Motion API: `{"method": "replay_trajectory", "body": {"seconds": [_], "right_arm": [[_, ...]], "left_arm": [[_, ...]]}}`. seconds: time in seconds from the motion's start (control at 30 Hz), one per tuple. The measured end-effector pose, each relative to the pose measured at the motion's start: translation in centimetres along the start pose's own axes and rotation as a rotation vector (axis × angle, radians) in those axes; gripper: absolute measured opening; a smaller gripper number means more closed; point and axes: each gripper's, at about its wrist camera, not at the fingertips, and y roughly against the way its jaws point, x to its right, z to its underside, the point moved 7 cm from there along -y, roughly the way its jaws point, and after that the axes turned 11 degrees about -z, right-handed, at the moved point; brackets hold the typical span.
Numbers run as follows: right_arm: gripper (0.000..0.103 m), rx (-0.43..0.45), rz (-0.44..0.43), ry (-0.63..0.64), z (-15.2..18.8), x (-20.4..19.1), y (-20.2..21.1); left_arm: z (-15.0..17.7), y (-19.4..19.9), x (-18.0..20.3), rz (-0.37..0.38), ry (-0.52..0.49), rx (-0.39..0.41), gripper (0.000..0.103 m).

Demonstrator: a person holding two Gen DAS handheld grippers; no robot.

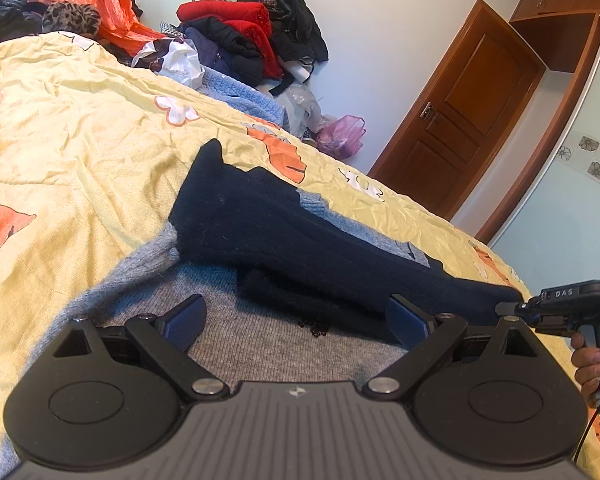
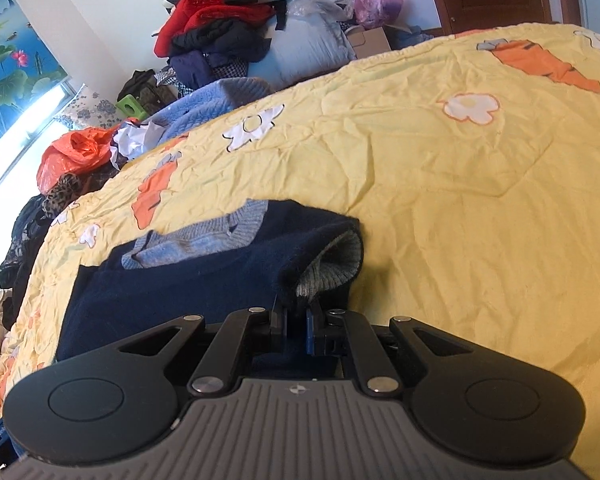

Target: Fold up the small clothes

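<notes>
Nearest the right camera, right gripper (image 2: 296,320) is clenched on the navy sleeve (image 2: 320,240), lifted toward the sweater (image 2: 172,280) body; left gripper (image 1: 296,320) hangs released above the grey hem. Judged mid-fold: body folds remain. Beyond, yellow bedspread (image 2: 440,184), clothes pile (image 2: 216,32).

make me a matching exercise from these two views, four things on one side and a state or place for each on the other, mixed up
Things:
1. right claw
2. left claw
3. purple plastic bag
4. red garment

States or places:
A. on the floor near the wooden door
B. open above the grey knit of the sweater
C. in the clothes pile by the wall
D. shut on the sweater's dark sleeve cuff

Pairs: 1-D, 2-B, 3-A, 4-C
</notes>
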Motion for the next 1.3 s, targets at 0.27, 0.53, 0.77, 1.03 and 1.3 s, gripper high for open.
{"method": "replay_trajectory", "body": {"seconds": [0.27,0.53,0.77,1.03,1.3], "right_arm": [[0.037,0.240,0.082,0.042,-0.5,-0.3,3.5],[0.038,0.160,0.058,0.201,0.0,-4.2,-2.0],[0.035,0.128,0.103,0.193,0.8,-2.7,-5.4],[0.034,0.165,0.127,0.261,0.8,-2.9,-6.3],[0.062,0.184,0.089,0.348,8.0,-7.2,2.4]], "left_arm": [[-2.1,2.5,2.6,-0.105,-0.230,0.140,0.097],[-5.6,-6.8,6.9,-0.222,-0.487,0.026,0.097],[-6.3,-11.9,2.5,-0.258,-0.422,-0.093,0.102],[-6.9,-12.9,3.2,-0.334,-0.441,-0.089,0.103],[-1.0,-0.7,1.7,-0.336,-0.595,-0.016,0.103]]}}
